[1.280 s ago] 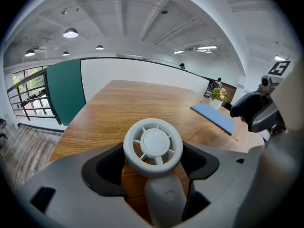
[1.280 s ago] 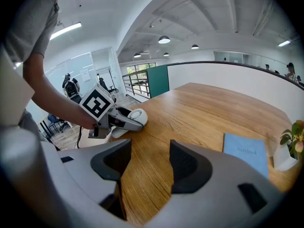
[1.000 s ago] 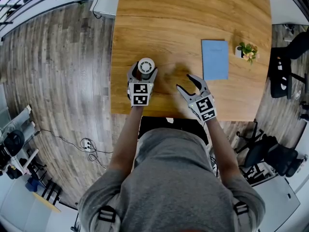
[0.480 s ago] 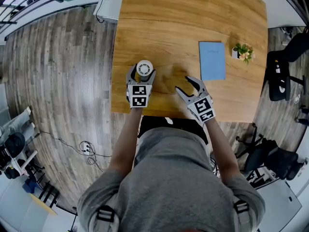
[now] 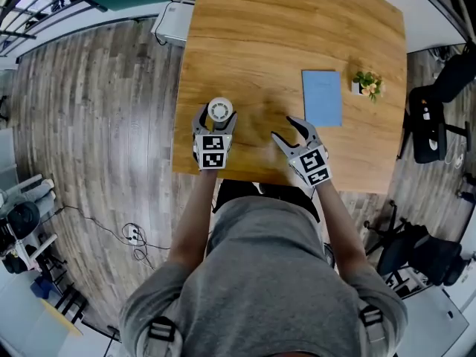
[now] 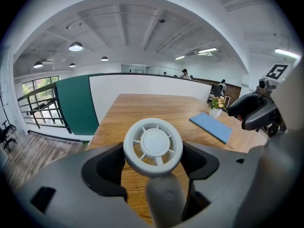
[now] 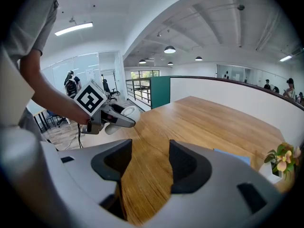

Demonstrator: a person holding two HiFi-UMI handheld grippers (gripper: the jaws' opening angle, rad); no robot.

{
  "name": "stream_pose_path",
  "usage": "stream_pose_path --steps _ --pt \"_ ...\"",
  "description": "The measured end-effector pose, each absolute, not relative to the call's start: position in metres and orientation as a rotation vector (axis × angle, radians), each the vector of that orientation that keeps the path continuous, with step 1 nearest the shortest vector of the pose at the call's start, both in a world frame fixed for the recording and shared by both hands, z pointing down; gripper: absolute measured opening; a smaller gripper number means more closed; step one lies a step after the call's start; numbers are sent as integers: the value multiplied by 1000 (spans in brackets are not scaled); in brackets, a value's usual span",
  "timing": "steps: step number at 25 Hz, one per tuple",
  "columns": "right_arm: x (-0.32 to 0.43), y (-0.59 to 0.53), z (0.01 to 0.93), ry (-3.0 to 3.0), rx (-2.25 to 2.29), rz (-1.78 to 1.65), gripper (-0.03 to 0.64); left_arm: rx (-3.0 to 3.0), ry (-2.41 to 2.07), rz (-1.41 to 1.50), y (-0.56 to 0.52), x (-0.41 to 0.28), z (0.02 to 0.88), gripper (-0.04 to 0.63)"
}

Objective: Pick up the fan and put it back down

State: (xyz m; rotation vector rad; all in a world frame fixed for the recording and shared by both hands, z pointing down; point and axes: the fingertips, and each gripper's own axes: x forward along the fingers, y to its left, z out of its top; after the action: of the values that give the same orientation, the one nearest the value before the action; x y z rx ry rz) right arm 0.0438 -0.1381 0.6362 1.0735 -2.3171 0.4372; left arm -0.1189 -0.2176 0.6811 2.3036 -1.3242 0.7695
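Since a second ago: my left gripper (image 5: pixel 217 117) keeps its hold on the fan (image 5: pixel 220 111). Only the framing seems to have drifted.
Head view: the fan is at the counter's (image 5: pixel 297 36) near-left edge. The right gripper (image 5: pixel 286 131) hovers beside it, well short of the blue book (image 5: pixel 321 97) and potted plant (image 5: pixel 366 84).
Left gripper view: my fingers (image 6: pixel 107 167) are closed narrow on the fan's stem just under its round grille. I cannot tell whether the base touches the counter.
Right gripper view: the fingers stand apart with only bare counter between them.
Handling: it is probably light, stiff plastic and top-heavy. The smooth stem could twist in the grip, and I judge the thin grille ribs too fragile to squeeze, so the stem is the place to hold.
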Motion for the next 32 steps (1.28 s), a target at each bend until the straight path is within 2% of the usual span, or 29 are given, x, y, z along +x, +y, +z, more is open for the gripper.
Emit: stream_pose_path --steps 32 --pt "135 -90 574 -2381 1266 309 249 2360 -1528 722 -148 -96 572 377"
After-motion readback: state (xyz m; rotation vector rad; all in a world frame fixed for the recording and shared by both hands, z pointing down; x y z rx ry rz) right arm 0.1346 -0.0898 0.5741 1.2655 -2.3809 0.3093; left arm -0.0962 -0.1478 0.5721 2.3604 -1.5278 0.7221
